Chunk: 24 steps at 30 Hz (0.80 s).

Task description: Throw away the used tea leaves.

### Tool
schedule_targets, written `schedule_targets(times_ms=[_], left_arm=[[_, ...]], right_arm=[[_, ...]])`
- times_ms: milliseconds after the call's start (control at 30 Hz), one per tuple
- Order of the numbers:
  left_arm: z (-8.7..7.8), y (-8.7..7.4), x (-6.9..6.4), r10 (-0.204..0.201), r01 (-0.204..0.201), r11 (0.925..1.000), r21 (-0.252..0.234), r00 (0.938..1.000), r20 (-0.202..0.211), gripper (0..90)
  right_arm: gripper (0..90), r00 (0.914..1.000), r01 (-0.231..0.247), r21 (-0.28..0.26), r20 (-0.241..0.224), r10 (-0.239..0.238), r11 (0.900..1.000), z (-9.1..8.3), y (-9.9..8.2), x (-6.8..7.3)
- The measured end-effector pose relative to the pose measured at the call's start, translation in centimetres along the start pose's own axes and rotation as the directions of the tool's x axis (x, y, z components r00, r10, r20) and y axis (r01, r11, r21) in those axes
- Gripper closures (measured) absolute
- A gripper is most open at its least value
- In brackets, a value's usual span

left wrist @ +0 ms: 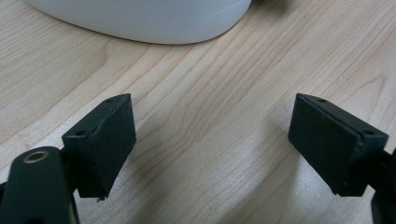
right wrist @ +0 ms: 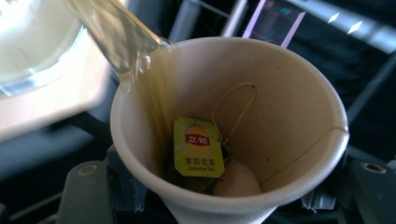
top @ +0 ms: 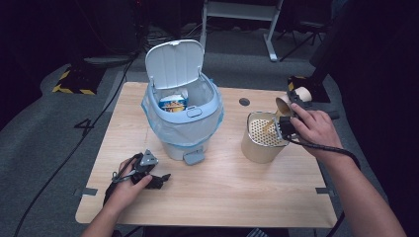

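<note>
On the light wood-grain desk, a pale blue pedal bin with a clear plastic liner stands left of centre with its lid raised, and a yellow-and-blue printed package lies inside it. To the bin's right stands a beige cylindrical container topped by a perforated strainer insert. The right gripper, held in the person's right hand, is over that container and tips a white paper cup toward it, so that a thin stream of amber tea runs from the cup's rim down to the strainer. In the right gripper view the jaws pinch the cup from either side; inside it a yellow tea-bag tag with its string lies against the wet wall, over a dark tea bag at the bottom, and the liquid leaves at the upper left edge. The left gripper rests low on the desk in front of the bin, in the person's left hand; in its own view the jaws stand spread wide apart over bare wood, nothing between them, with the bin's white base just ahead.
</note>
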<state>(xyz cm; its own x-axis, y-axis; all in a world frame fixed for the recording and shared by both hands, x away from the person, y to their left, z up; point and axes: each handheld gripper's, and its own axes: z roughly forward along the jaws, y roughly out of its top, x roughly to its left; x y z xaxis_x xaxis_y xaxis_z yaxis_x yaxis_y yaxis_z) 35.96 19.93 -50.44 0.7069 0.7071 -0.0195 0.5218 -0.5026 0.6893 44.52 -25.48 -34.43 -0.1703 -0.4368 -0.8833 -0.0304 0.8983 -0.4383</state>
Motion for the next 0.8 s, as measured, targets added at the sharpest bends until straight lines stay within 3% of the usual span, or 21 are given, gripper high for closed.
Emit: schedule_targets(times_ms=[67,100,267,400,567,700,767,800], left_arm=[[0.0,0.0,0.0,0.000,0.000,1.0000,0.001,1.0000,0.001,15.3],[0.0,0.0,0.0,0.000,0.000,1.0000,0.000,1.0000,0.000,15.3],[0.0,0.0,0.0,0.000,0.000,1.0000,0.000,1.0000,-0.001,15.3],[0.0,0.0,0.0,0.000,0.000,1.0000,0.000,1.0000,-0.001,15.3],[0.0,0.0,0.0,0.000,0.000,1.0000,0.000,1.0000,-0.001,15.3],[0.0,0.0,0.0,0.000,0.000,1.0000,0.000,1.0000,-0.001,15.3],[0.0,0.0,0.0,0.000,0.000,1.0000,-0.001,1.0000,-0.001,15.3],[0.0,0.0,0.0,0.000,0.000,1.0000,0.000,1.0000,-0.001,15.3]], right_arm=[[32.5,0.9933,0.098,0.037,0.058,-0.100,0.9945,-0.2,0.5,0.2],[32.5,0.9846,0.149,0.053,0.085,-0.153,0.9875,-0.3,0.6,0.2],[32.4,0.9468,0.268,0.116,0.153,-0.283,0.9566,-0.7,1.2,0.6],[32.5,0.9197,0.321,0.149,0.186,-0.346,0.9352,-0.8,1.3,0.5],[32.5,0.8686,0.405,0.200,0.221,-0.444,0.8922,-1.0,1.4,0.1],[32.5,0.8506,0.434,0.215,0.222,-0.476,0.8749,-1.2,1.2,-0.2],[32.5,0.8486,0.433,0.217,0.229,-0.477,0.8747,-1.2,1.2,-0.3],[32.5,0.8421,0.443,0.226,0.226,-0.489,0.8673,-1.3,1.2,-0.4]])
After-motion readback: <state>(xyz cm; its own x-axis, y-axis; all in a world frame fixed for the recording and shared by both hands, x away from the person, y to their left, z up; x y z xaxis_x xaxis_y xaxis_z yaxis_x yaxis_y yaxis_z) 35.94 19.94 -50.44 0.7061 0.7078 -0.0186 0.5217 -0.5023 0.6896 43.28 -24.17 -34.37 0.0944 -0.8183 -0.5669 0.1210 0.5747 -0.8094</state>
